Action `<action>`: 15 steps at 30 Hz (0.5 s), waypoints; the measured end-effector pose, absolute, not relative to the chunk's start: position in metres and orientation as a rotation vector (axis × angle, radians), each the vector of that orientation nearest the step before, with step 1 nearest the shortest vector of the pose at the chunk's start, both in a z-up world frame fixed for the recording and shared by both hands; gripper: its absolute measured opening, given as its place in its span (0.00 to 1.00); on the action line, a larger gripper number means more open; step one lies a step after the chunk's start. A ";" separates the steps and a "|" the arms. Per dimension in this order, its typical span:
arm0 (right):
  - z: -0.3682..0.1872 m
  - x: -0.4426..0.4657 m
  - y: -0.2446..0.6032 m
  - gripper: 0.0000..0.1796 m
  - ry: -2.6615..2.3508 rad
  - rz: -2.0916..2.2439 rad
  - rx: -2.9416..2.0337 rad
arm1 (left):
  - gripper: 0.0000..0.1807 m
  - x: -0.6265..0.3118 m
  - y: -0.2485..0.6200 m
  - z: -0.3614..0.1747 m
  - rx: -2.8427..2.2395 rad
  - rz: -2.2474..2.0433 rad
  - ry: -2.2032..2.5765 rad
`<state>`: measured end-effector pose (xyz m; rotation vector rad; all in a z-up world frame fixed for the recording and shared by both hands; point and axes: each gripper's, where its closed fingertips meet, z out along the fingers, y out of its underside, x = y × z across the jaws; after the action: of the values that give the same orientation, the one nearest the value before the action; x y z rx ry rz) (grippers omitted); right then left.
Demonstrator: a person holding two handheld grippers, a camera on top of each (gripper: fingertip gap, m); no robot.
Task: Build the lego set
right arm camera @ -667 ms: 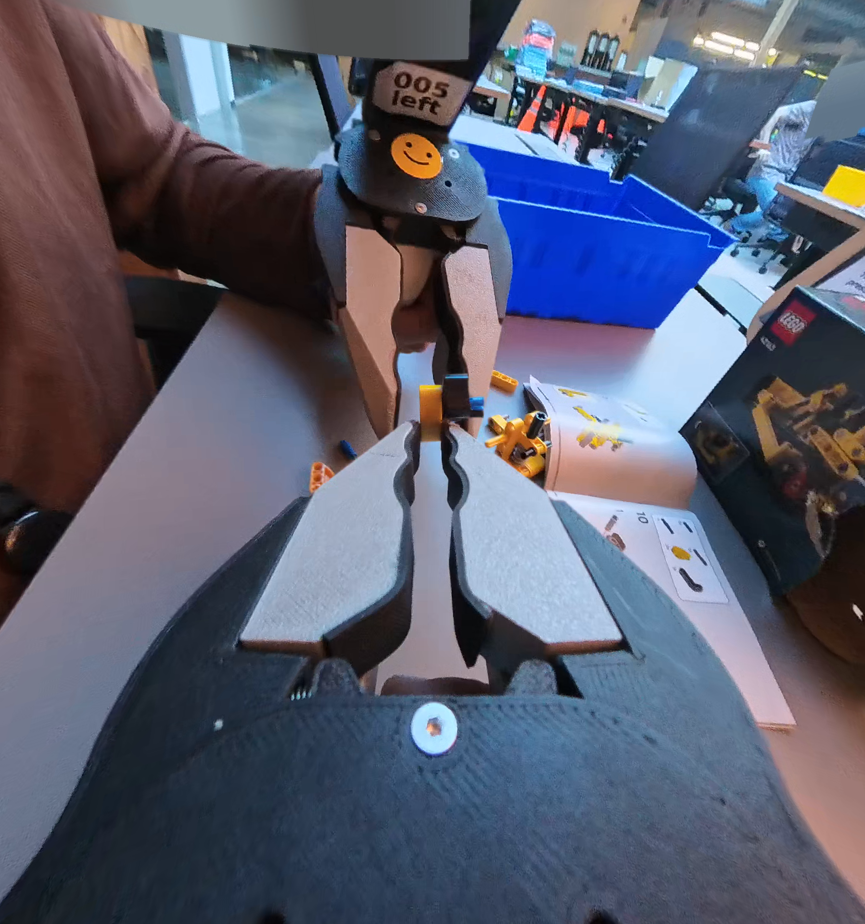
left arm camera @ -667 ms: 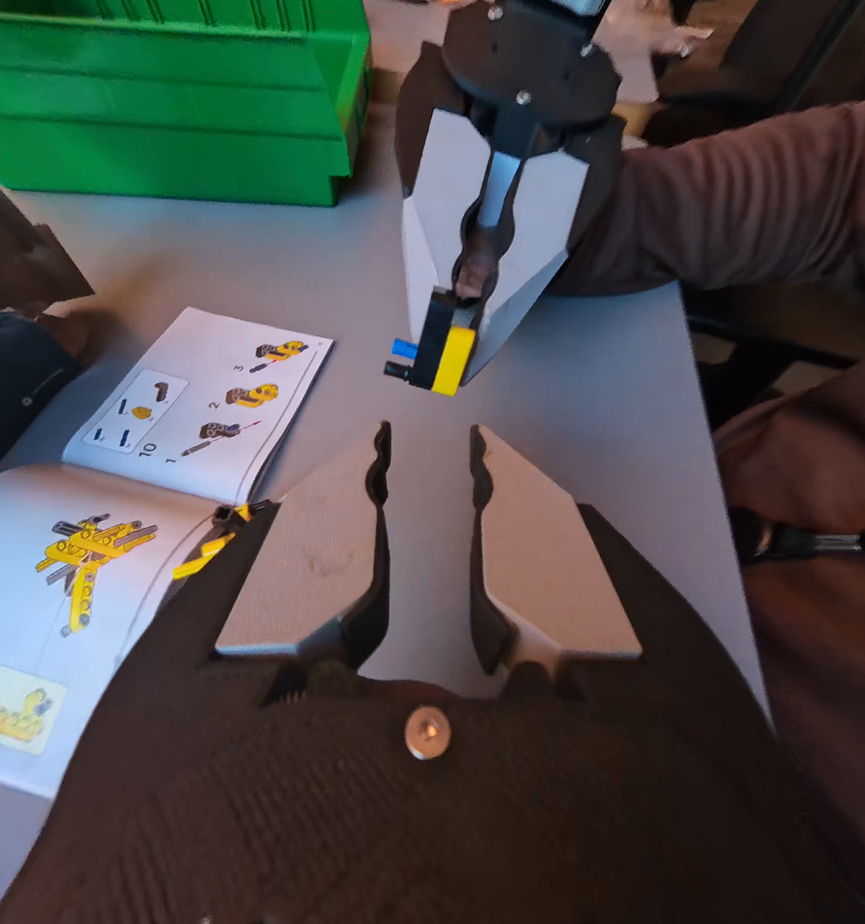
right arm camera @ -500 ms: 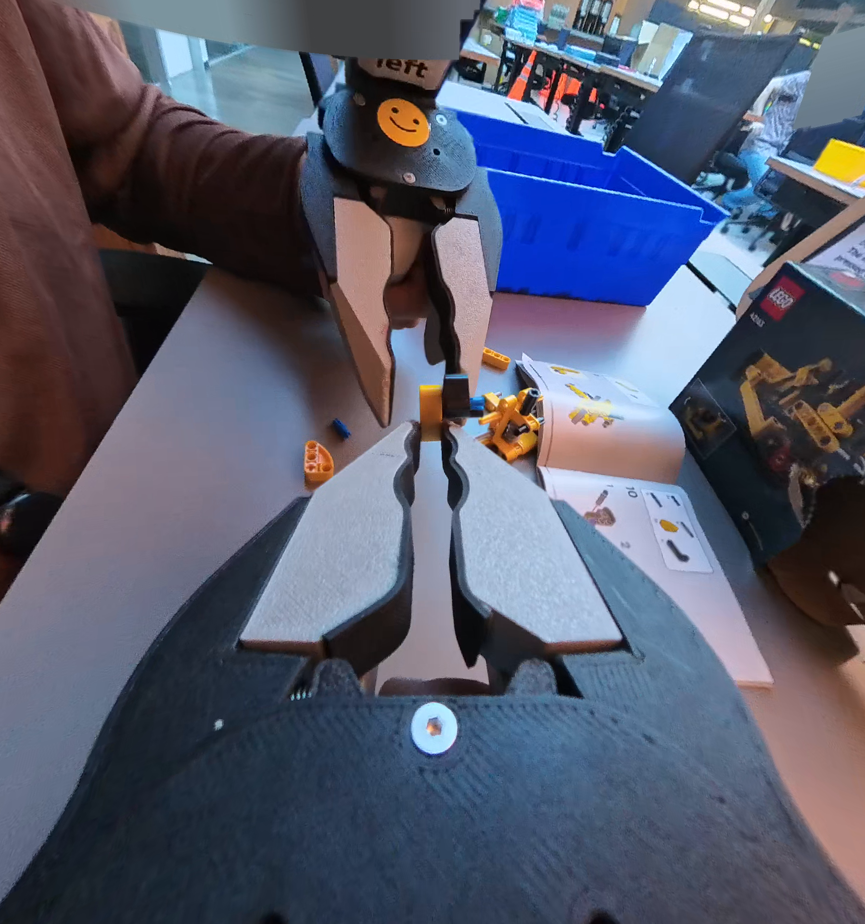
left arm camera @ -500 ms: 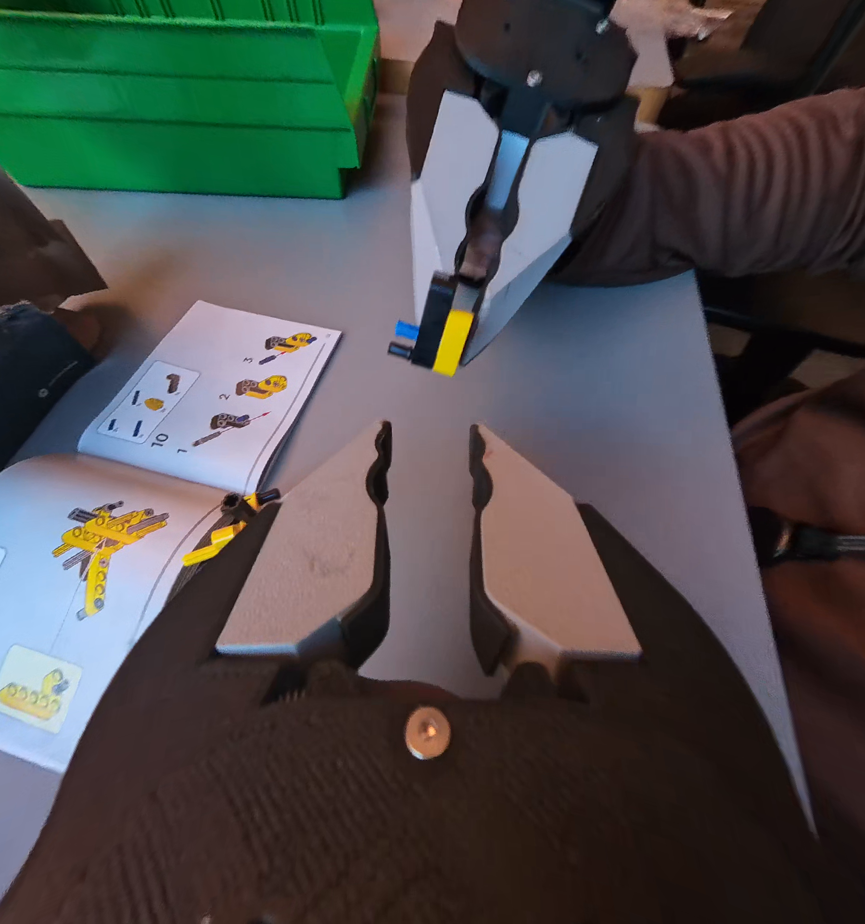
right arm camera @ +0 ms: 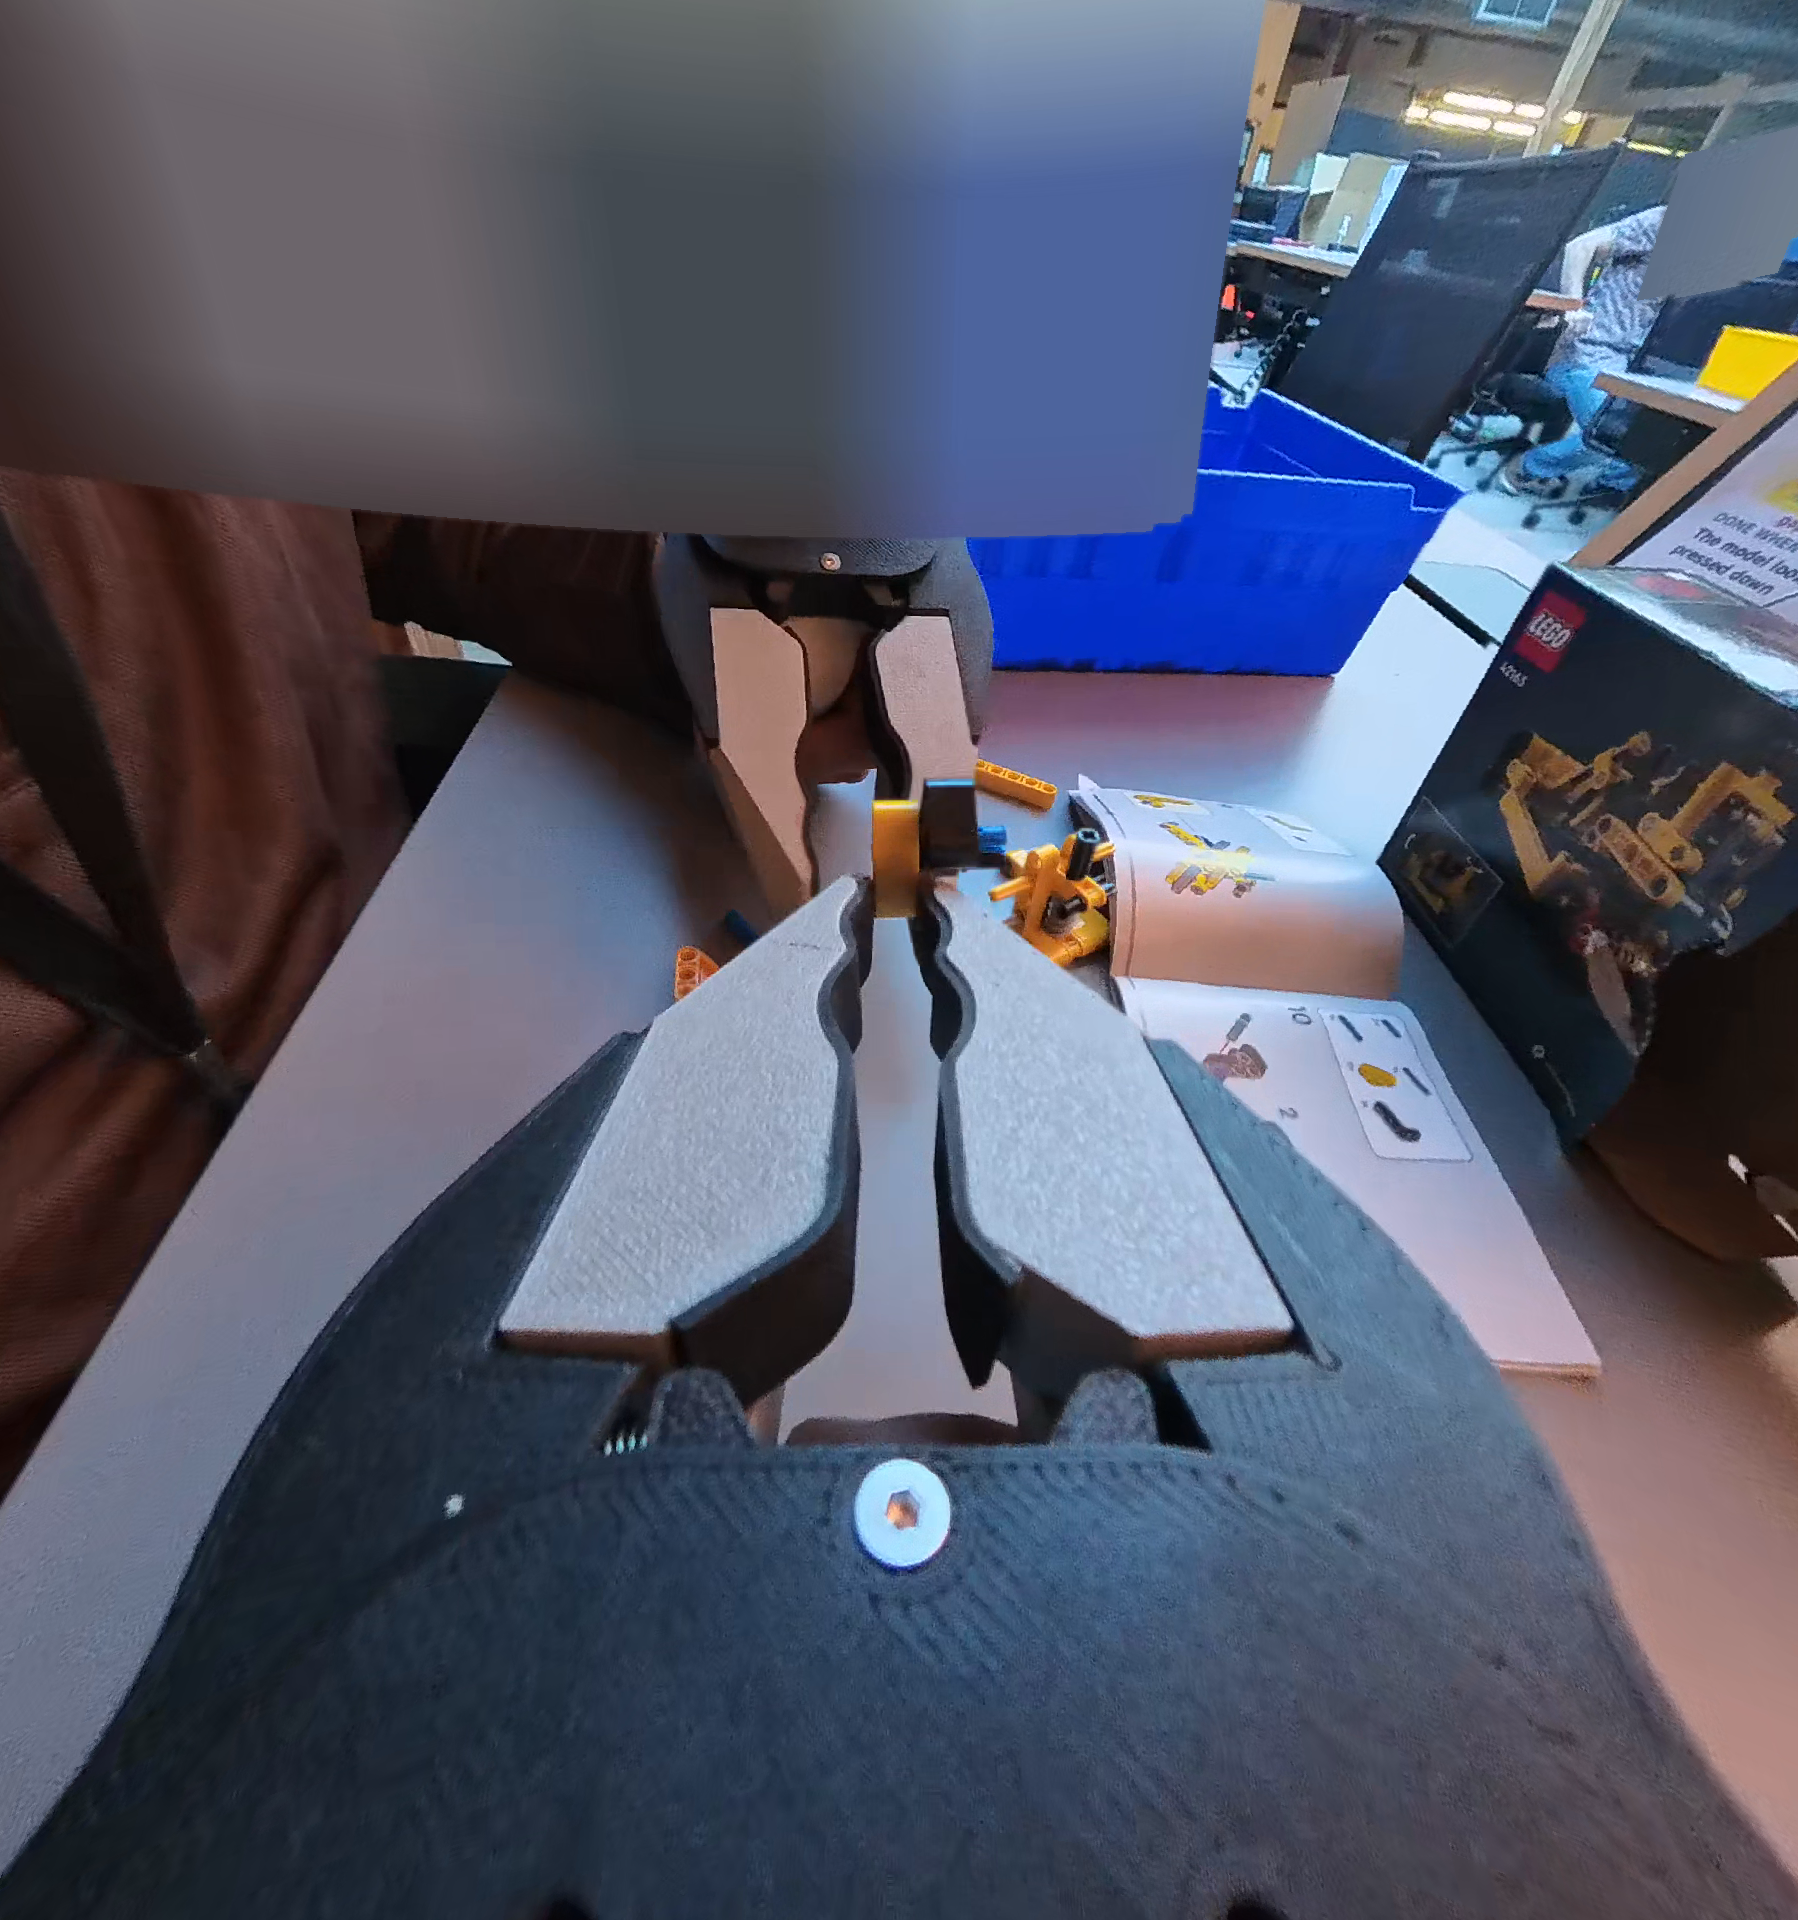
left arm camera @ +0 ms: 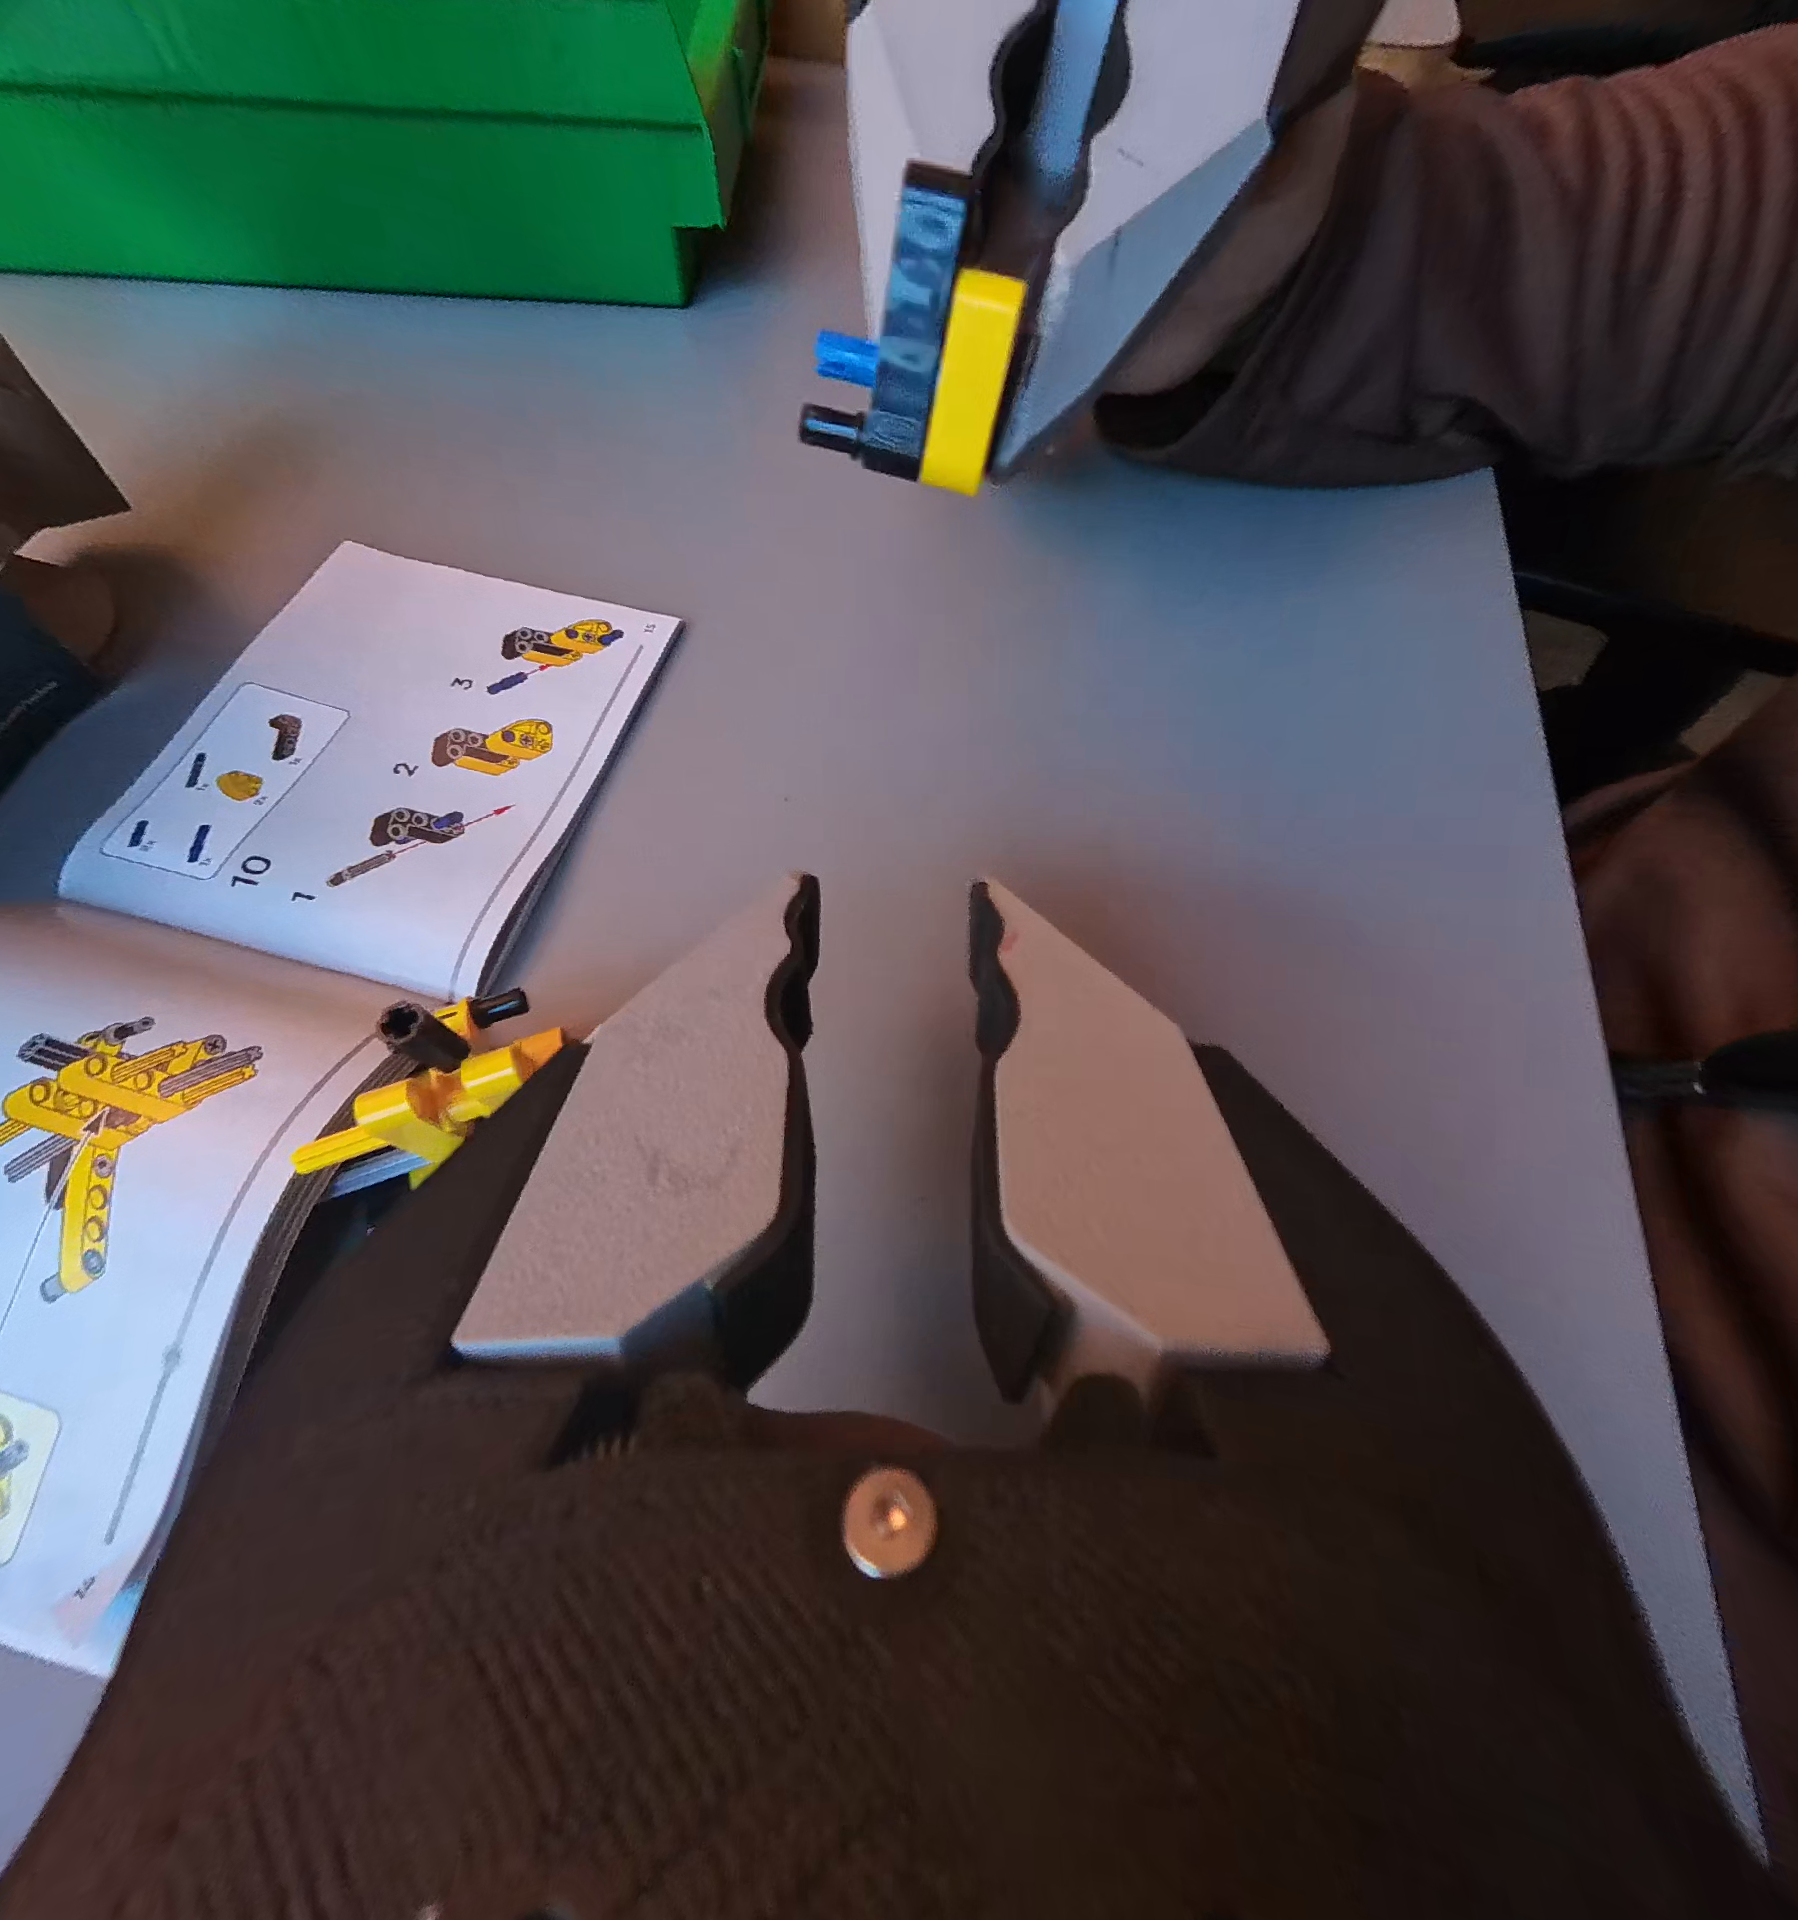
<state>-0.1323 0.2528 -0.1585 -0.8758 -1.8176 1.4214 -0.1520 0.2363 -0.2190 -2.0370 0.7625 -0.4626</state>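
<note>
A: What does the right gripper (right arm camera: pixel 893 914) have?

B: It is clamped on a small yellow-and-black assembly (left arm camera: pixel 926 358). In the left wrist view that assembly sits at about one o'clock, pinched at the tips, held clear above the grey table (left arm camera: pixel 1134 748). A blue pin (left arm camera: pixel 843 353) and a black pin (left arm camera: pixel 830 428) stick out of its black side toward nine o'clock.

A: And the left gripper (left arm camera: pixel 893 914)?

B: Its jaws stand apart with nothing between them, a moderate gap with bare table showing through. In the right wrist view it hangs at twelve o'clock, fingers pointing down, close behind the held assembly; whether it touches it, I cannot tell.

A: Where are the loose parts?

B: A partly built yellow assembly (left arm camera: pixel 438 1091) with black connectors lies on the edge of the open instruction booklet (left arm camera: pixel 375 769), at nine o'clock of the left gripper, just beside its left finger. In the right wrist view a small orange piece (right arm camera: pixel 694 966) and a blue pin (right arm camera: pixel 739 923) lie on the table at about eleven o'clock, and a yellow beam (right arm camera: pixel 1014 781) lies near one o'clock.

A: Anything else around?

B: A green bin (left arm camera: pixel 334 145) at eleven o'clock in the left wrist view, a blue bin (right arm camera: pixel 1238 571) at one o'clock in the right wrist view, and the dark set box (right arm camera: pixel 1601 852) at three o'clock beside the booklet. A brown sleeve (left arm camera: pixel 1549 249) reaches in behind the right gripper.
</note>
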 end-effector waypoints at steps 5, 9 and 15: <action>-0.157 -0.133 0.258 0.03 -1.804 1.453 -0.897 | 0.14 -0.150 0.235 -0.221 -2.037 -0.458 0.781; -0.166 -0.138 0.257 0.03 -1.831 1.416 -0.922 | 0.14 -0.148 0.237 -0.213 -2.010 -0.497 0.738; -0.176 -0.152 0.242 0.03 -1.870 1.286 -0.852 | 0.15 -0.136 0.234 -0.194 -1.944 -0.693 0.655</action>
<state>-0.1523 0.2416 -0.1761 -0.8518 -1.8697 1.2855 -0.1363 0.2337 -0.1942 -1.9439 0.6548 -0.6926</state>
